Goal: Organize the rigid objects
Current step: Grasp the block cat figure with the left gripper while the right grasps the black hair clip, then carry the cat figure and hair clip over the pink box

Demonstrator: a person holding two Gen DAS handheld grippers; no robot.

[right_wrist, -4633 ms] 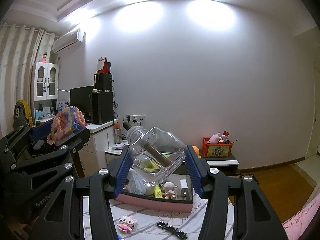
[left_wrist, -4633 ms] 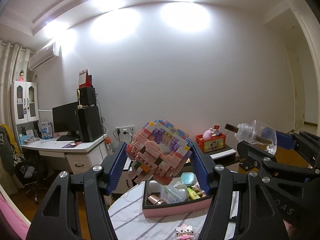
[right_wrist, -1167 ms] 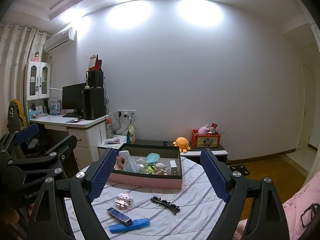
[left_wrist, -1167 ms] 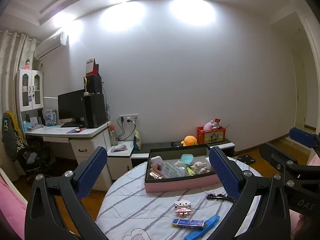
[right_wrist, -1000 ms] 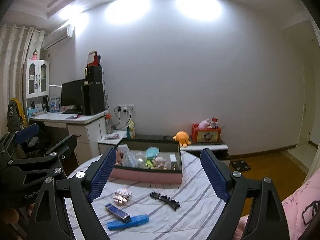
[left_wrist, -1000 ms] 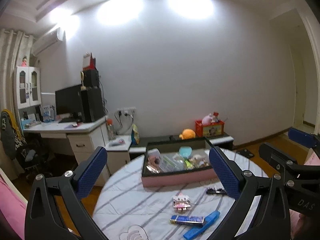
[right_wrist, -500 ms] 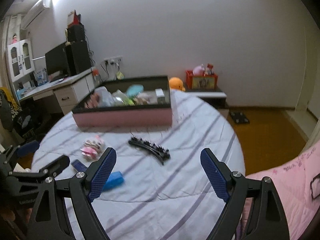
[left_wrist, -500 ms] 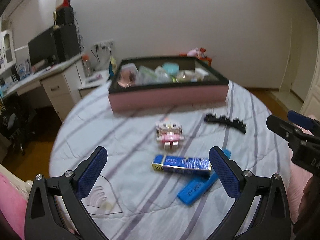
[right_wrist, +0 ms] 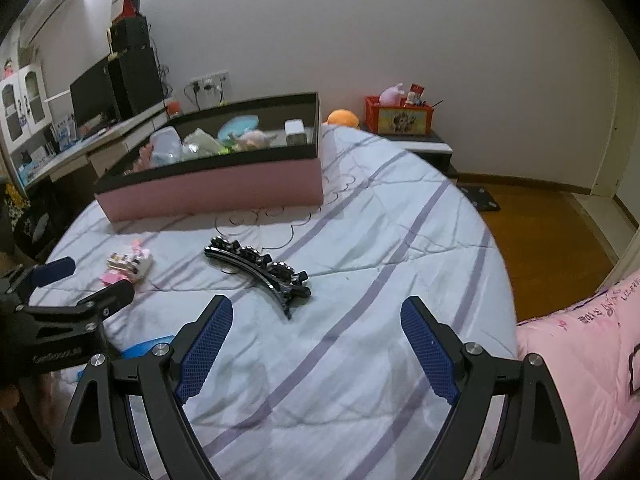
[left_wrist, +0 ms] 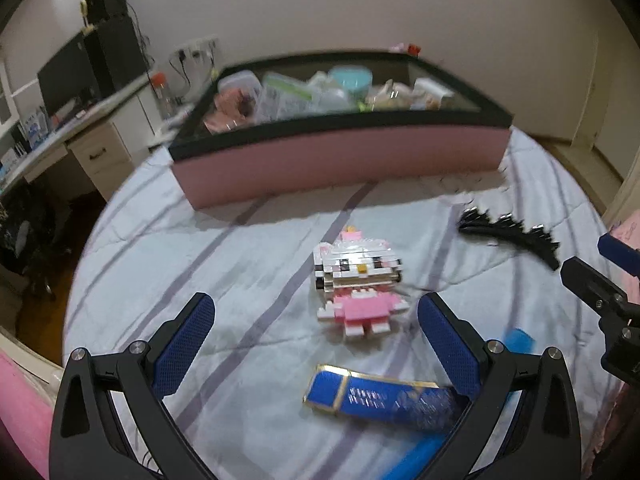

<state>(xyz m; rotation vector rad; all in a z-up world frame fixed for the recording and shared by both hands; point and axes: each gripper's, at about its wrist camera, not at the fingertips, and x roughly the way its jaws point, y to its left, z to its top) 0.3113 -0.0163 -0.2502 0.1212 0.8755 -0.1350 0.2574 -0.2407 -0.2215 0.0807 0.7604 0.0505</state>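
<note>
Since earlier: both grippers have tipped down from facing the wall and sunk toward the striped bedspread; the block model and clear jar they carried a few seconds back are gone from their jaws.
Step in hand: reaching for the next loose pieces, I judge, with the pink-sided, black-rimmed storage box already holding many items.
Left gripper: jaws wide, empty, touching nothing. The white-and-pink block-built cat figure lies on the cloth just ahead between the pads; the flat blue gold-edged case lies nearer, by the right pad, with a light-blue plastic bar beyond it.
Right gripper: jaws wide, empty. The black curved hair clip with round studs lies ahead, left of centre.
Next move: probably lower each gripper over its piece and close, the right one shifting left first.
Box: at the far side of the bed, well apart from the loose pieces.
</note>
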